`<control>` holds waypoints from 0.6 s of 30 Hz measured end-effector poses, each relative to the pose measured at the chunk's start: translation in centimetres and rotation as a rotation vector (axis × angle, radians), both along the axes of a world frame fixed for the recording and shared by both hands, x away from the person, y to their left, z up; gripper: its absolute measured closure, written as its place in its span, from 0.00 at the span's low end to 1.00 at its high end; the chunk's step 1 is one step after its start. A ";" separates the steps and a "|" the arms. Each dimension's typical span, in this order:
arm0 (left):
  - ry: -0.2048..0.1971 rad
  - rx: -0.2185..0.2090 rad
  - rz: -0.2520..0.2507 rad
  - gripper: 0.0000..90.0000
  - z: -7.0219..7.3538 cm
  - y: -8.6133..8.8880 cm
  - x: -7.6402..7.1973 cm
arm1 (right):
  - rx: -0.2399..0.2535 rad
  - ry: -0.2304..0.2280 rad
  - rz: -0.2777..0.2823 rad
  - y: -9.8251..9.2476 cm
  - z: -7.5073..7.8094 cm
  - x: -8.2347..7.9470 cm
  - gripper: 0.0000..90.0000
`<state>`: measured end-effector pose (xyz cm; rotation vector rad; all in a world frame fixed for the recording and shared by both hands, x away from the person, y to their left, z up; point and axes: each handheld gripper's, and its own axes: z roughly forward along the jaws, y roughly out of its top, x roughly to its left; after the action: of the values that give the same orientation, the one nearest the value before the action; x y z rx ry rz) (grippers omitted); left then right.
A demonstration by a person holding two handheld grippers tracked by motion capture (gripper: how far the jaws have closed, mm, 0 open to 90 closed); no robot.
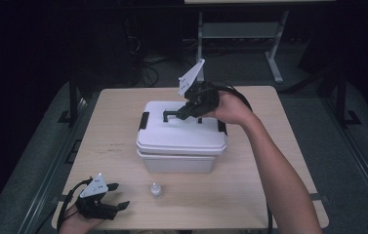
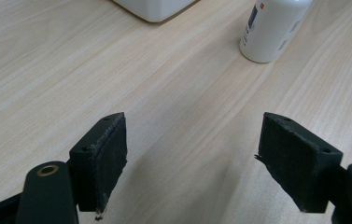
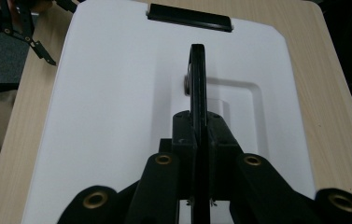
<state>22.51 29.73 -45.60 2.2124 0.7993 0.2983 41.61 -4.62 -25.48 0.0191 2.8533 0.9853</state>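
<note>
Since the white box [image 1: 181, 139] sits mid-tabletop [image 1: 250, 195], my right tongs [image 1: 181, 113] pinch its raised black handle [image 3: 198, 79] to lift, while my left tongs [image 1: 115, 195] wait wide beside the bottle [image 1: 156, 189]

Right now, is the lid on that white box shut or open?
Shut. The lid sits flat on the white box, with no gap showing. The right gripper is clamped on its raised black handle.

The white box [image 1: 181, 139] blocks the middle of the table [image 1: 108, 146], a small bottle [image 1: 156, 189] stands near the front edge, and both side edges lie open.
</note>
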 end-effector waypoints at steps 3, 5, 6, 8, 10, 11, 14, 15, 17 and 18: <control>-0.003 -0.003 0.004 0.26 0.0 0.2 0.0 | 0.015 0.006 -0.003 -0.8 0.1 -0.5 0.93; -0.003 -0.005 0.007 0.26 0.0 0.2 0.0 | 0.010 0.005 -0.006 -1.2 0.0 -0.8 0.93; -0.002 -0.005 0.008 0.26 0.0 0.2 0.0 | 0.010 0.005 -0.006 -1.2 0.0 -0.8 0.93; -0.001 -0.006 0.009 0.26 0.0 0.2 0.0 | 0.003 0.003 -0.016 -1.6 0.0 -1.1 0.93; -0.002 -0.004 0.008 0.26 0.0 0.2 0.0 | 0.001 -0.001 -0.021 -2.1 0.1 -1.3 0.93; -0.003 -0.004 0.007 0.26 0.1 0.2 0.0 | 0.005 -0.003 -0.025 -2.4 0.2 -1.5 0.93; -0.004 -0.001 0.004 0.26 0.1 0.1 -0.1 | 0.011 -0.004 -0.031 -2.9 0.2 -1.7 0.93; -0.003 -0.002 0.004 0.26 0.1 0.1 -0.1 | 0.007 -0.009 -0.035 -3.3 0.3 -1.9 0.93; -0.004 -0.002 0.004 0.26 0.1 0.0 -0.1 | 0.007 -0.007 -0.039 -3.4 0.3 -2.1 0.93; -0.004 -0.003 0.004 0.26 0.1 0.0 -0.1 | 0.009 -0.011 -0.040 -3.7 0.3 -2.2 0.93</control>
<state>22.45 29.76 -45.54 2.2075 0.8020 0.3030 39.41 -8.37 -25.20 0.0710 2.8266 0.9880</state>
